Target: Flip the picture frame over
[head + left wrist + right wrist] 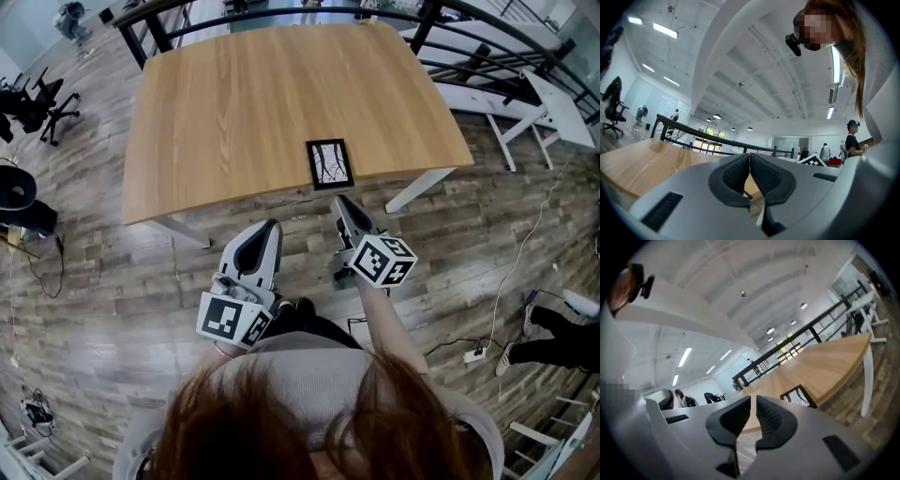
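Picture frame (330, 164) lies face up at the near edge of the counter (234, 103), just ahead of my right fingers (774, 420), closed and empty like my left fingers (736, 176), so a blunt nudge could skid it off.

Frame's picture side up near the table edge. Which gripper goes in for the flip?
Right, probably. The right gripper points almost straight at the picture frame, just short of the table edge; the left gripper sits farther off to the side. Both are shut and empty, so open first.
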A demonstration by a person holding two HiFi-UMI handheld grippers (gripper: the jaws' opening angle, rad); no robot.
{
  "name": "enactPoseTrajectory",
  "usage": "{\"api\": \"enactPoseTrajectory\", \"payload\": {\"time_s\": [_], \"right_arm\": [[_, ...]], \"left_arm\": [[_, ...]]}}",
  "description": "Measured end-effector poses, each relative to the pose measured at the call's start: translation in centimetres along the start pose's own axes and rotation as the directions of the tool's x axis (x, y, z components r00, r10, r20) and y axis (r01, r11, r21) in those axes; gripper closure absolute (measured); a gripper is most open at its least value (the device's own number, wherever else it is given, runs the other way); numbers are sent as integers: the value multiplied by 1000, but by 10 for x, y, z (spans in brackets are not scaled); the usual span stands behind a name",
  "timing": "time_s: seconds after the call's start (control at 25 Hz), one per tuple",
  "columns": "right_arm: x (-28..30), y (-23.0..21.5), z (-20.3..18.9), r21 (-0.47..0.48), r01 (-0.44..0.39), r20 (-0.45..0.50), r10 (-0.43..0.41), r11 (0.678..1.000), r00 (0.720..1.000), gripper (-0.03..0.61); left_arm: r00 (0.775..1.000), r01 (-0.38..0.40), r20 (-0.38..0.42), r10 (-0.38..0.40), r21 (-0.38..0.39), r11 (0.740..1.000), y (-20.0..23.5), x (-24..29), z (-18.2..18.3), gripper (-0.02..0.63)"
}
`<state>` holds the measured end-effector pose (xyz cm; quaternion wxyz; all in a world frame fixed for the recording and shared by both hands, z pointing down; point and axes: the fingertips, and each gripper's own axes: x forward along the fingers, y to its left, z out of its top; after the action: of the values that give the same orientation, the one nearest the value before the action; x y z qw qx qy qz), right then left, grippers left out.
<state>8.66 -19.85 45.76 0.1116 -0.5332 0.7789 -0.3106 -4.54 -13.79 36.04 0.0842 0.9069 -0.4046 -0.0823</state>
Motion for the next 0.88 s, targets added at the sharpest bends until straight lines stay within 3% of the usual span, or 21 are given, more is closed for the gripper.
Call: {"api": "enactPoseTrajectory", "payload": {"time_s": [0.08, 0.12, 0.24, 0.32, 0.4, 0.6, 0.76, 0.88], "right_arm": [[11, -36, -11, 196, 34, -2, -34, 980, 999, 535], [17, -51, -16, 304, 39, 3, -42, 952, 999, 476], [32, -90, -32, 568, 15, 39, -45, 823, 998, 451], [41, -111, -42, 666, 6, 58, -60, 746, 997, 448], [51, -128, -52, 711, 19, 62, -90, 703, 994, 442], [72, -153, -69, 764, 52, 58, -149, 643, 987, 390], [84, -166, -75, 795, 34, 71, -149, 606, 986, 390], [95, -168, -77, 799, 19, 75, -131, 601, 989, 390]], "left_arm": [[999, -32, -16, 32, 5, 999, 9, -6, -5, 606], [999, -44, -23, 44, 5, 999, 13, -8, -6, 606], [997, -71, -37, 72, 6, 997, 18, -12, -6, 606], [995, -83, -61, 85, 28, 996, 21, -18, -10, 606], [991, -106, -81, 109, 44, 993, 27, -25, -12, 606], [978, -175, -101, 181, 63, 983, 42, -40, -13, 606], [969, -205, -123, 212, 71, 976, 44, -50, -18, 606], [965, -221, -125, 228, 71, 973, 47, -56, -18, 606]]}}
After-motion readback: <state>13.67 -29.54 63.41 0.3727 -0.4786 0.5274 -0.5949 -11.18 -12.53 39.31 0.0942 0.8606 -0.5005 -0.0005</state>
